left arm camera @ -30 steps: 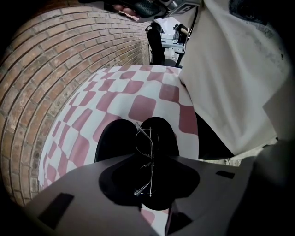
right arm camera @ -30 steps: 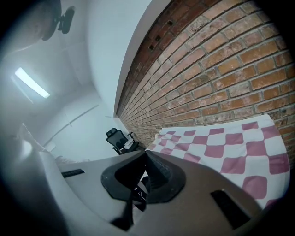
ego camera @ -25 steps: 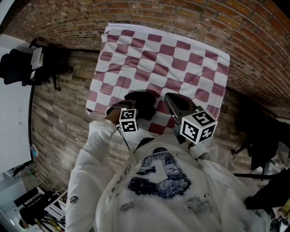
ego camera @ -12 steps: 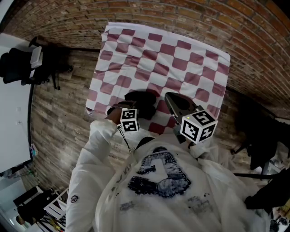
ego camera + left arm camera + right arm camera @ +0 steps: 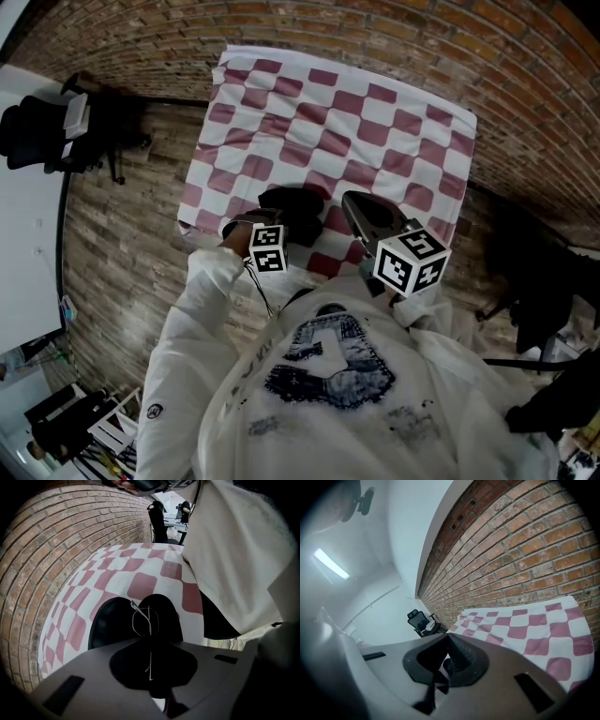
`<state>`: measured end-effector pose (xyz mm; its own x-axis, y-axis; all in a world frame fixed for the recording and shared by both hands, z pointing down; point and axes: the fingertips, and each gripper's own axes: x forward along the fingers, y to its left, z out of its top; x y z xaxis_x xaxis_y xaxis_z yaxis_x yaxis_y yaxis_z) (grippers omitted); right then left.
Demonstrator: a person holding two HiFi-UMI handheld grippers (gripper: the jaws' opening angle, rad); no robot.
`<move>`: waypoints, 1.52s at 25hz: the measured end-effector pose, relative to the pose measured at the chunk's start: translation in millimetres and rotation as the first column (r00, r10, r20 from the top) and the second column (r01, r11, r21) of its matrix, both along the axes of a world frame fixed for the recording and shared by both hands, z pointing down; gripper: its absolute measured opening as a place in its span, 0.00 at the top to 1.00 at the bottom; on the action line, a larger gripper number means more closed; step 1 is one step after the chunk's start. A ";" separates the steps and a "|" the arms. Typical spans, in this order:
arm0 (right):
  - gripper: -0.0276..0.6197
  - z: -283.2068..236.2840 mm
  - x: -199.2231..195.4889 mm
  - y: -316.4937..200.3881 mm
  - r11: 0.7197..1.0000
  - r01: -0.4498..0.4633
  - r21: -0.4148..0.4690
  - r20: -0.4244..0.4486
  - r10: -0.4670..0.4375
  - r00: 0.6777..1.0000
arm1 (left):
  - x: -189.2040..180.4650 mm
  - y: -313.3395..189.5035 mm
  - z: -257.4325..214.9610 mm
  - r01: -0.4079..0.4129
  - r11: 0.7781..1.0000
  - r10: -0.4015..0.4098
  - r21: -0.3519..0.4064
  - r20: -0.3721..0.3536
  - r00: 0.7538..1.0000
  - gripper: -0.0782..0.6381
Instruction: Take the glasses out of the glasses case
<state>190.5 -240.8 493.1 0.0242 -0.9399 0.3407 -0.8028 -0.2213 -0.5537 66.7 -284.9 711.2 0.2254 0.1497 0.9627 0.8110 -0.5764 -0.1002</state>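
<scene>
Table: covered by a red-and-white checked cloth (image 5: 375, 122), with a brick wall (image 5: 525, 541) close behind it.

Case (image 5: 292, 208): black, lying open on the near part of the cloth. Both halves are spread flat, seen as two dark ovals side by side in the left gripper view (image 5: 110, 620).

Right gripper (image 5: 354, 204): held low over the cloth just right of the case and not touching it. Its jaws are seen slightly apart in its own view (image 5: 446, 660), and nothing is caught between them.

Left gripper (image 5: 150, 644): pointed steeply down over the case. Its jaws have just been closing and are now pinched together on a thin wire of the glasses.

Glasses (image 5: 144, 619): thin metal frame, in the open case, with one rim standing up between the two halves. They are gripped but not yet lifted clear.

Step in hand, as judged: pulling the glasses out.
- The grip is on a very thin wire, so a slow, straight lift away from the case is advised. A sideways tug would likely twist the frame or let it slip through the pads.
- The pinch should be kept firm and steady, with no rolling of the wrist.
- The light case may ride up with the frame if an arm catches on its edge. The free right gripper could be pressed on a case half to hold it down.
- The frame should be raised clear of both halves before being carried aside.
</scene>
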 end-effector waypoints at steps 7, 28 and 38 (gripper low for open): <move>0.94 0.9 -7.2 5.0 1.000 0.003 0.000 -0.005 -0.003 1.000 | -0.3 1.4 -1.8 0.015 1.000 -0.014 0.008 -0.031 0.999 0.87; 0.94 -20.7 -47.8 30.6 0.998 0.045 0.035 -0.044 -0.043 0.998 | 4.2 -8.7 -75.0 0.282 0.959 -0.281 -0.038 -0.285 0.917 0.87; 0.94 -31.4 -92.0 49.4 0.990 0.129 0.051 -0.069 -0.125 0.990 | -30.4 7.9 -121.2 0.498 0.850 -0.523 -0.173 -0.383 0.761 0.87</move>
